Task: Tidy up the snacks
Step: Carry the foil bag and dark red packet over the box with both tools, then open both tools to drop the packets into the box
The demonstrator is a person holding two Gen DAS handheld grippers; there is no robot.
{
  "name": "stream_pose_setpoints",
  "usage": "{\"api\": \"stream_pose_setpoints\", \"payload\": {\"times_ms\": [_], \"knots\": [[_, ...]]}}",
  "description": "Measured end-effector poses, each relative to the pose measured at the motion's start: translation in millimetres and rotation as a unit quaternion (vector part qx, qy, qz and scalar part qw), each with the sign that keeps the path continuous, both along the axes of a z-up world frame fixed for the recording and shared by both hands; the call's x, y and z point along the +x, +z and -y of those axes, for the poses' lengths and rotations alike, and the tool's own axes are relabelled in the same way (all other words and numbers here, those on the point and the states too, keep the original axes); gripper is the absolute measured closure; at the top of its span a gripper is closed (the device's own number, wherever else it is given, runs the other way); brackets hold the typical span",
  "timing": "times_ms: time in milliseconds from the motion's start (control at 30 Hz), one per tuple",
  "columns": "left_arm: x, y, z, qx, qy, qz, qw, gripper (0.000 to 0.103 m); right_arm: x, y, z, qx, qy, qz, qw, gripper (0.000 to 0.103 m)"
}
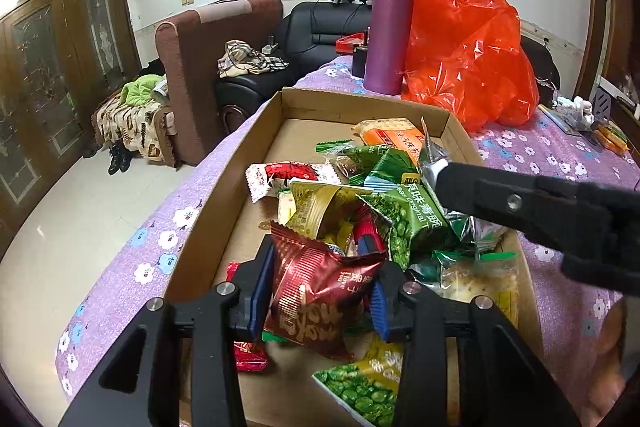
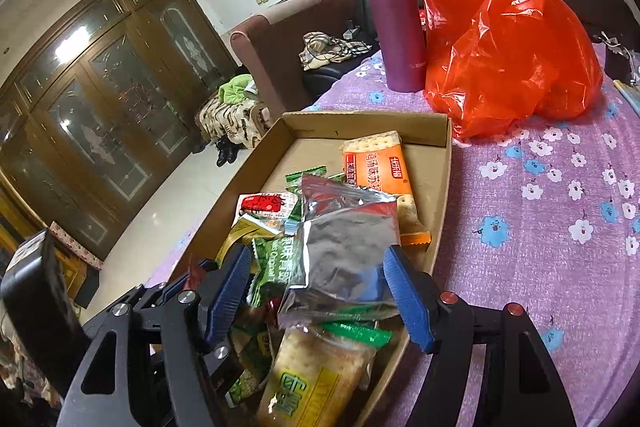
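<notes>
— Sorting snack packets inside the cardboard box (image 1: 200,227) on the purple flowered surface (image 2: 540,227). Left hand-held gripper (image 1: 316,291) narrow around a dark red foil packet (image 1: 316,291), blue pads (image 1: 260,291) beside its crumpled sides; hard to tell whether pressing or just let go. Best kept low over the box floor, freed fully, then drawn straight back so nothing drags along.

— And the right hand-held gripper (image 2: 320,291)? Fairly wide, straddling a silver foil packet (image 2: 348,239), right pad at its edge, left pad apart. Probably released or not yet pinched. Safer to take it by the sealed seam, not the puffed middle.

— Seen only from the left wrist: the red packet itself, a green pea packet (image 1: 360,391) at the near edge, and the right gripper's black finger (image 1: 520,203) reaching in beside silver foil.

— Seen only from the right wrist: the full orange cracker pack (image 2: 378,167) toward the far wall, a yellow-labelled cracker pack (image 2: 312,379) close in. Shared: purple flask (image 2: 392,15) and red plastic bag (image 2: 508,35) beyond the box, well apart from it.
</notes>
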State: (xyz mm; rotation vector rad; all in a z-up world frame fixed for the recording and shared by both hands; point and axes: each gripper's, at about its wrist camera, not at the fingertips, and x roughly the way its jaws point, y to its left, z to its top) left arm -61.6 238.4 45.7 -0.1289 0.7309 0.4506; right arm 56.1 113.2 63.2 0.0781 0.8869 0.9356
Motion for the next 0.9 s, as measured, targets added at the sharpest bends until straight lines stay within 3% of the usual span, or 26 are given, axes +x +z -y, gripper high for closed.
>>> {"api": "stream_pose_setpoints", "payload": {"times_ms": [167, 300, 400, 567, 767, 833, 900], "knots": [[0, 0, 0, 0.001, 0.002, -0.001, 1.0000, 0.063, -6, 0, 8, 0.013, 0.002, 0.000, 1.000, 0.029], [0, 0, 0, 0.002, 0.004, -0.002, 1.0000, 0.063, -9, 1, 7, 0.019, 0.011, 0.004, 1.000, 0.046], [0, 0, -1, 0.001, 0.005, -0.001, 1.0000, 0.060, -12, -2, 3, 0.014, 0.016, 0.003, 1.000, 0.050], [-4, 2, 0, 0.007, 0.008, 0.008, 0.9999, 0.044, -18, 2, 8, 0.023, 0.033, -0.006, 0.999, 0.050], [-13, 8, 2, 0.019, 0.014, 0.031, 0.9993, 0.022, -34, 13, 45, 0.026, 0.026, 0.032, 0.999, 0.050], [-16, 11, 4, 0.025, 0.016, 0.040, 0.9987, 0.012, -36, 11, 64, 0.016, 0.009, 0.053, 0.998, 0.046], [-20, 14, 6, 0.034, 0.021, 0.054, 0.9977, 0.008, -37, 7, 83, 0.007, -0.019, 0.078, 0.997, 0.033]]}}
